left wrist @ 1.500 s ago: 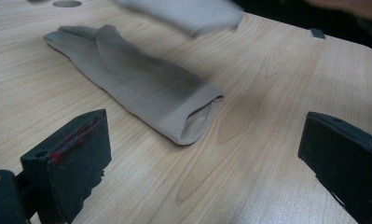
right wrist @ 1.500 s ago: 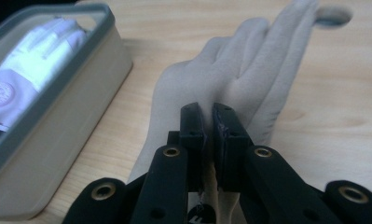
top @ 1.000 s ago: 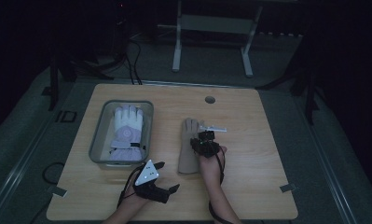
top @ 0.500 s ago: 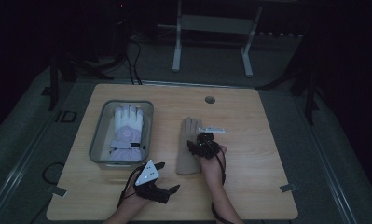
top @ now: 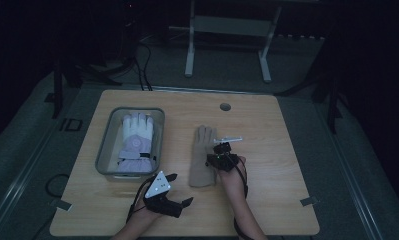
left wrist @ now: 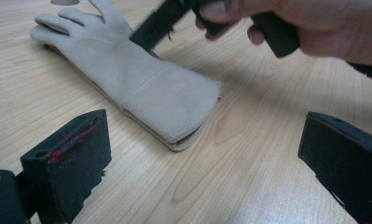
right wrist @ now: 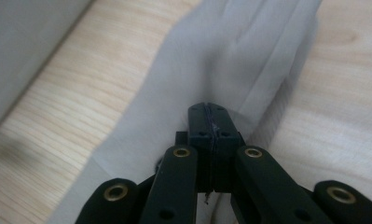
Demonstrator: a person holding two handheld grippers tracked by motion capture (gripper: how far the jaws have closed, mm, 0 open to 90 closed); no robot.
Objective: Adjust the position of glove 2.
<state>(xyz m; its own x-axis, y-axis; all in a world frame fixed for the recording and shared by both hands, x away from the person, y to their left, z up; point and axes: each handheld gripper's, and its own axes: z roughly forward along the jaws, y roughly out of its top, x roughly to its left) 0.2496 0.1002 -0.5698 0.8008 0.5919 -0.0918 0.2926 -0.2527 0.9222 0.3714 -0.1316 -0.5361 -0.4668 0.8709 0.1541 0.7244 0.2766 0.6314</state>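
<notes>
The right gripper point(right wrist: 207, 109), its jaws having just closed to press together on the beige glove point(top: 202, 156) lying mid-table beside the tray point(top: 103, 150), should probably lift slowly so the thin pinched fabric does not slip free.

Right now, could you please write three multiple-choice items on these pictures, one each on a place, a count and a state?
1. Where is the white and lilac padded glove?
A in the grey rectangular bin
B on the floor
C hanging from a stand

2. How many gloves are there?
A one
B two
C four

3. How are the right gripper's jaws?
A wide open
B shut
C removed

Answers: 1 A, the bin's walls surround it. 2 B, counting the beige suede glove on the table. 3 B, the jaws meet, over that glove.
</notes>
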